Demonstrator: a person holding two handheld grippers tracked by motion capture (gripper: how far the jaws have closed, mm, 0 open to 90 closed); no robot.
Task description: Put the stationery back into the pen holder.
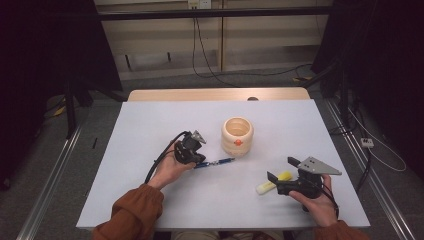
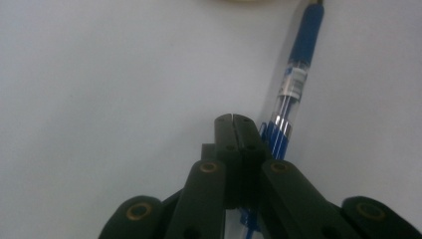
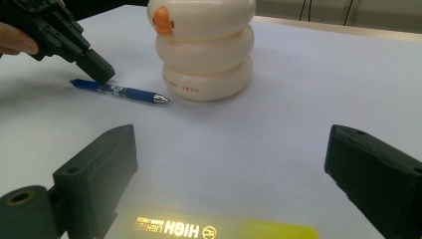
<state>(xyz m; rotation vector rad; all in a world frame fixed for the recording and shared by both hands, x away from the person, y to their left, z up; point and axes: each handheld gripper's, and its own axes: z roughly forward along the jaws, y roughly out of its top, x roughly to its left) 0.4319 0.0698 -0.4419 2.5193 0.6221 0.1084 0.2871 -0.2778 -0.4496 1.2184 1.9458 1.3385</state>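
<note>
L grip [image 2: 233,119]: I see jaws closed, empty, beside blue clear-barrel pen [image 2: 293,84] | R grip [image 3: 229,164]: jaws wide apart over yellow highlighter [image 3: 214,229] | cream ringed holder [image 1: 237,135] nr.

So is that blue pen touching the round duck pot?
Apart. The right gripper view shows bare table between the tip of the blue pen and the base of the duck pot.

ring holder [image 1: 237,136] blocks table [image 1: 150,190] centre; pen [image 1: 217,162] just beside; left side open

Pen [image 1: 215,162] lies before the holder [image 1: 237,136], highlighter [image 1: 273,182] rightward.
</note>
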